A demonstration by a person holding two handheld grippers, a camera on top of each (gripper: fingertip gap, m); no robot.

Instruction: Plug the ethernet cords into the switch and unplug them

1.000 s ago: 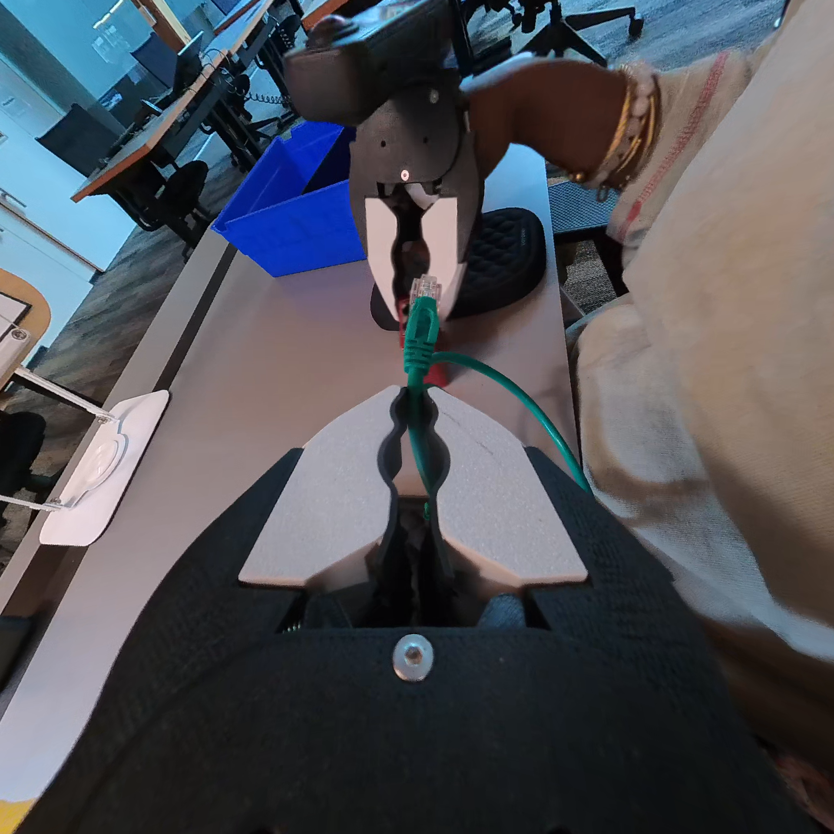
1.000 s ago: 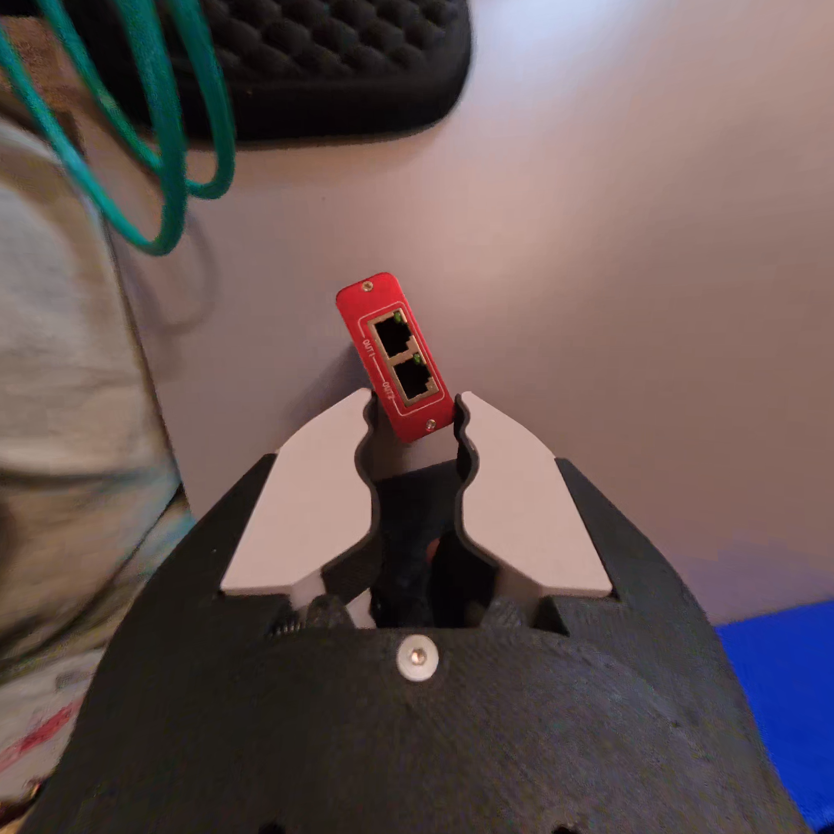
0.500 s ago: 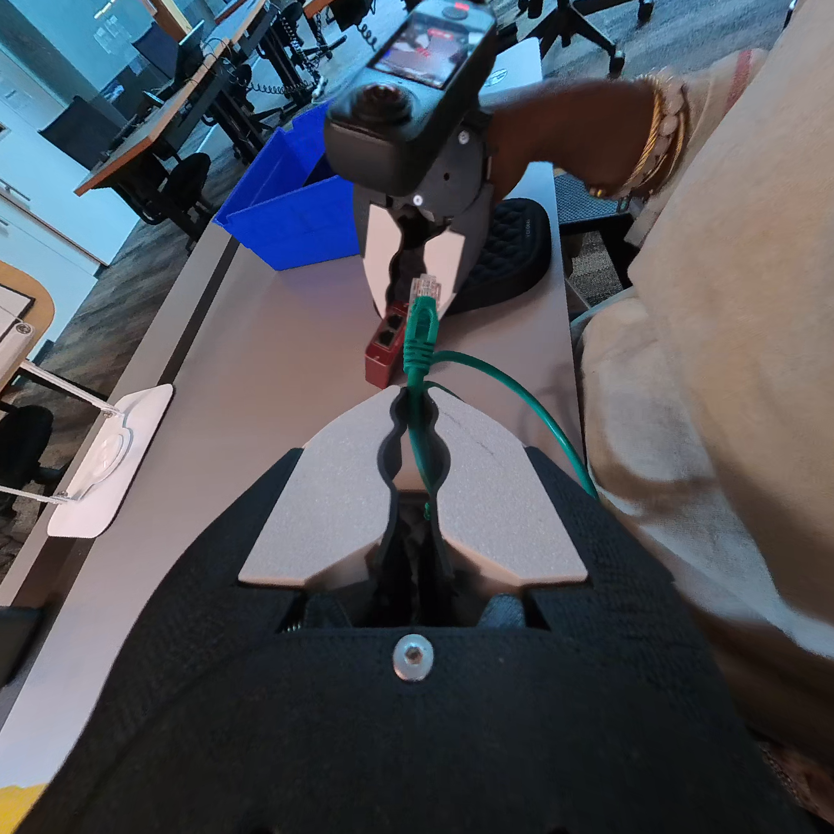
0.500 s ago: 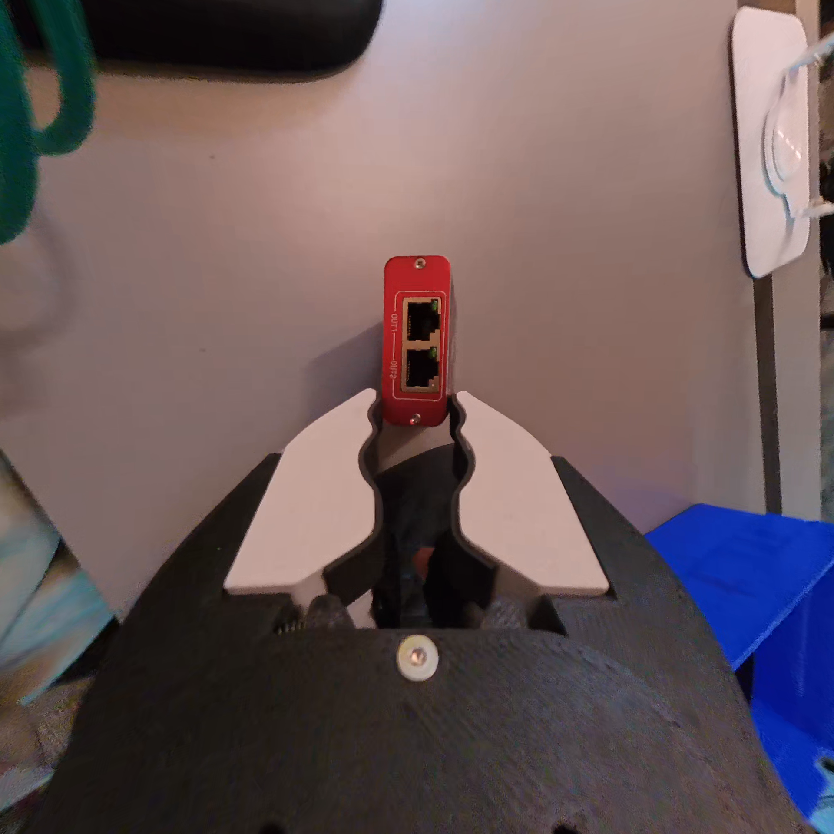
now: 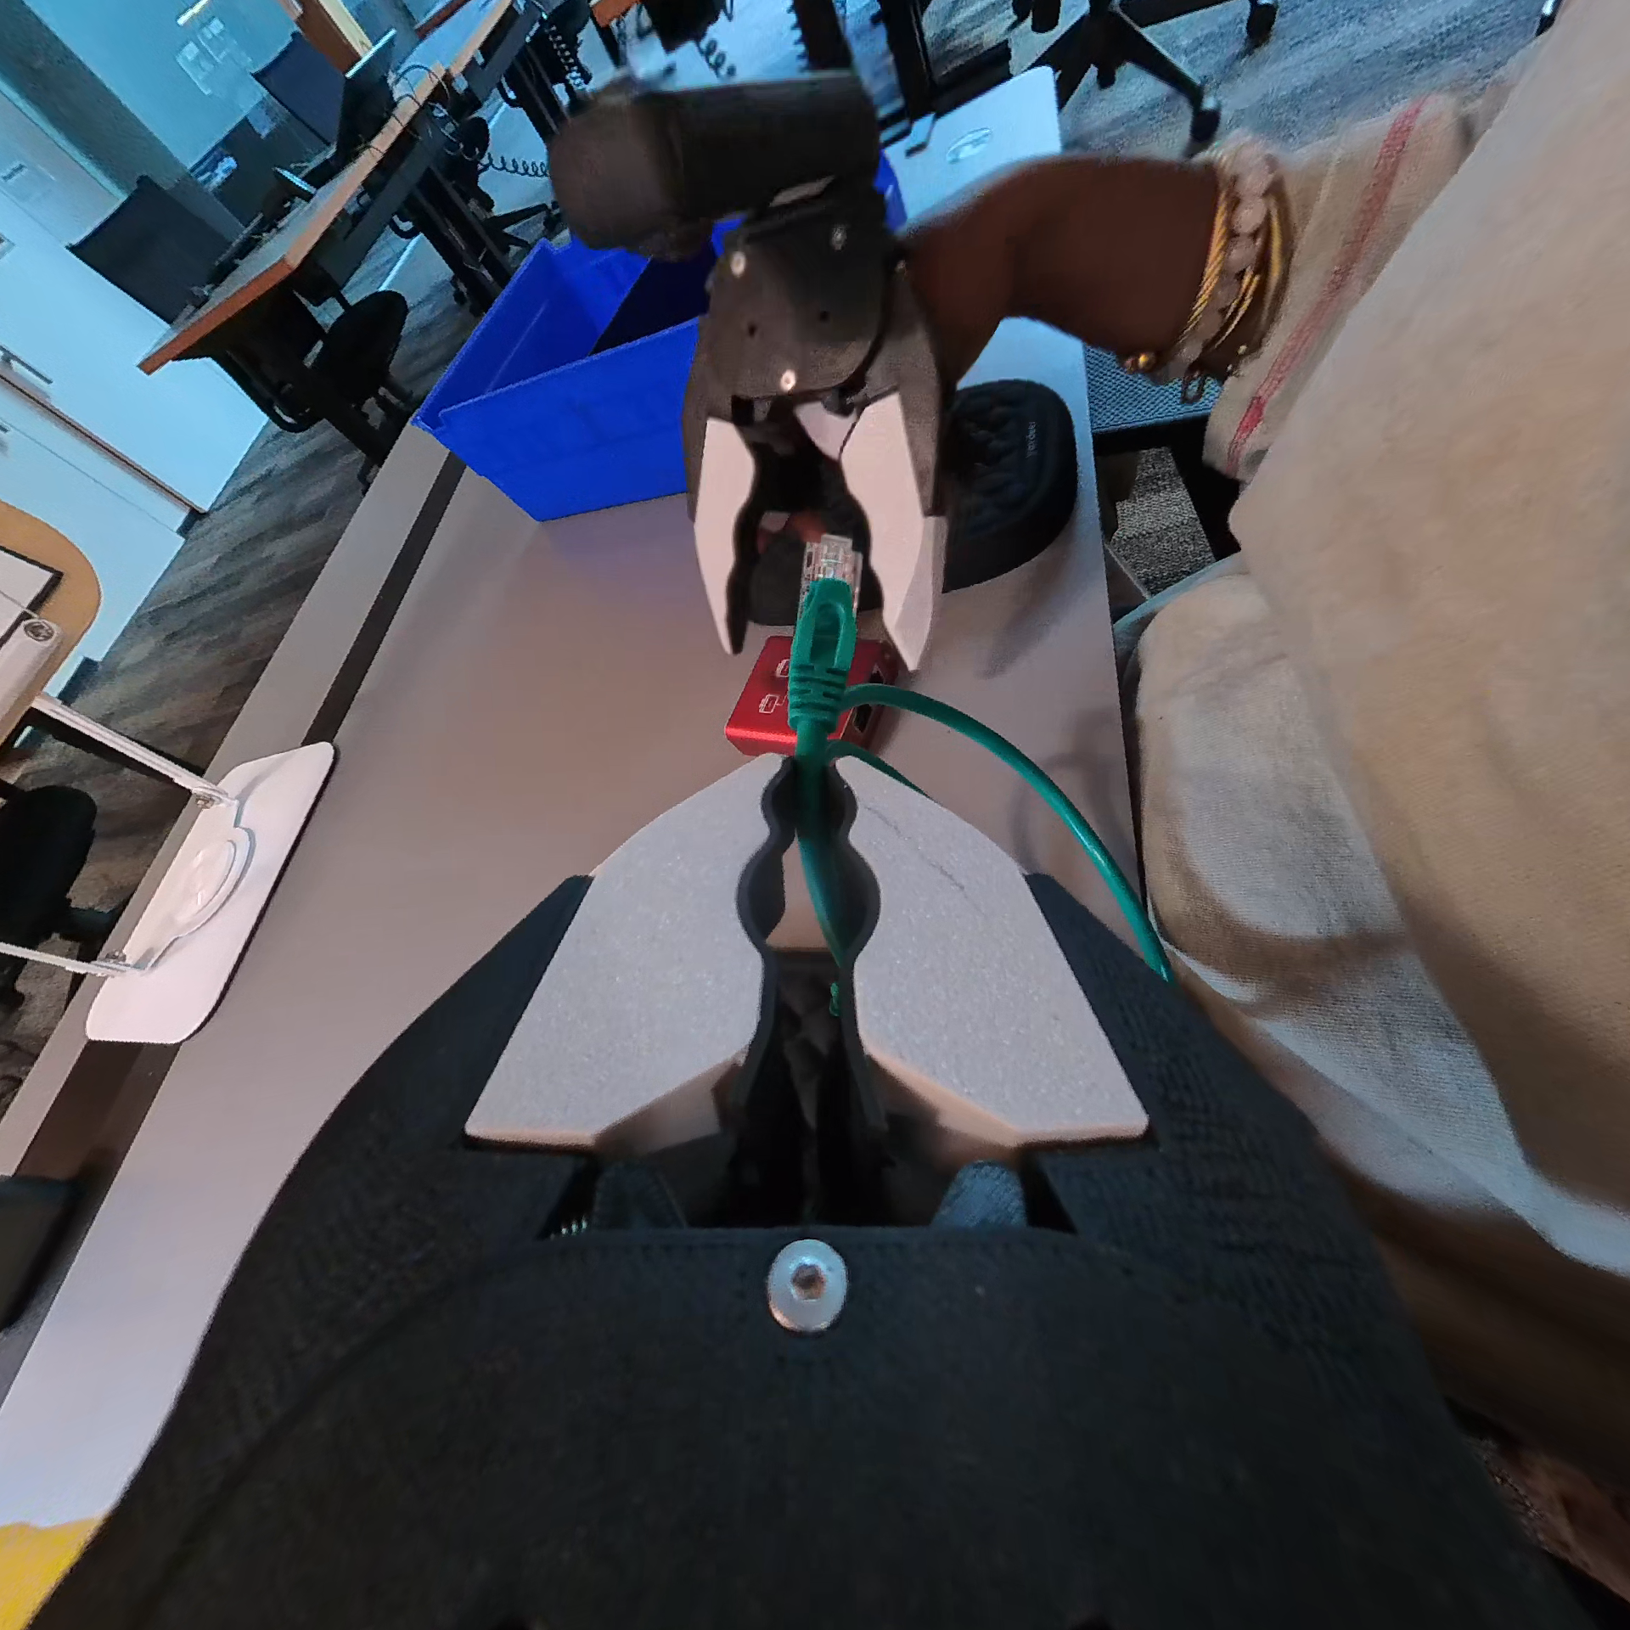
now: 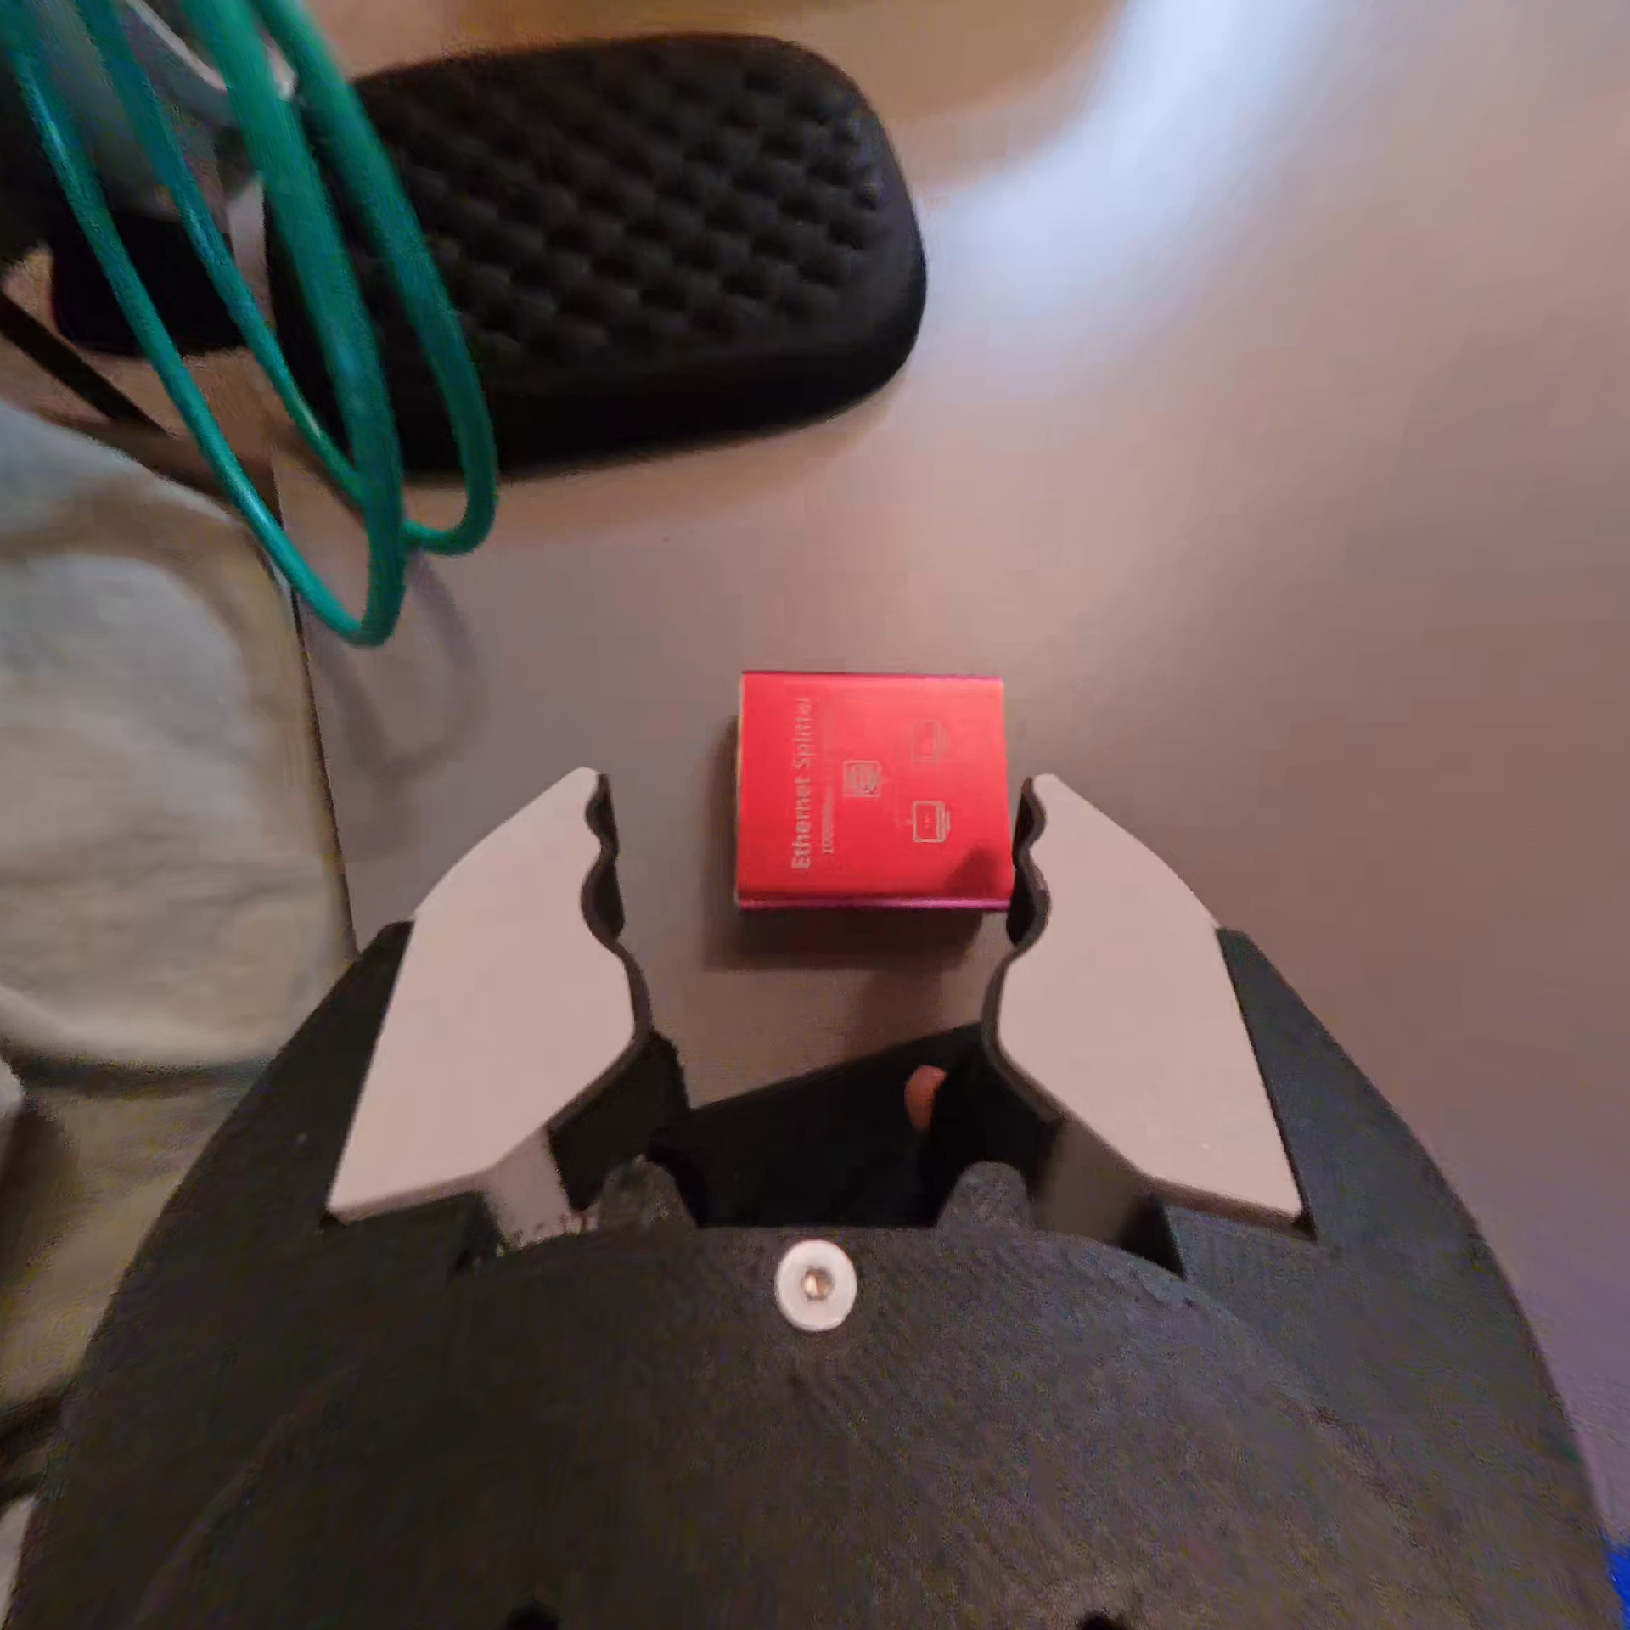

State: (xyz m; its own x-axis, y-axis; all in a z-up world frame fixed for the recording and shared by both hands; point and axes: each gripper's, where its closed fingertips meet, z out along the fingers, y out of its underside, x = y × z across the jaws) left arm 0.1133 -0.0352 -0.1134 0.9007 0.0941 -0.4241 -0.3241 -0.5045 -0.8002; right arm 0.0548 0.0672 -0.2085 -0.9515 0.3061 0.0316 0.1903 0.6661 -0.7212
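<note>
The left gripper (image 5: 807, 781) is clamped on a green ethernet cable (image 5: 820, 670), whose clear plug points forward beyond the tips. Just ahead of those tips, the red ethernet switch (image 6: 869, 789) lies flat on the grey table (image 6: 1235, 529). The right gripper (image 6: 816, 833) hangs above it with jaws apart, 1 finger on each side. A black wrist rest (image 6: 635, 238) lies beyond.

Grey table (image 5: 494, 706) bears red switch (image 6: 869, 789), black pad (image 6: 635, 229), blue bin (image 5: 573, 414).

Blue bin (image 5: 564, 414), black wrist rest (image 6: 635, 238)
</note>
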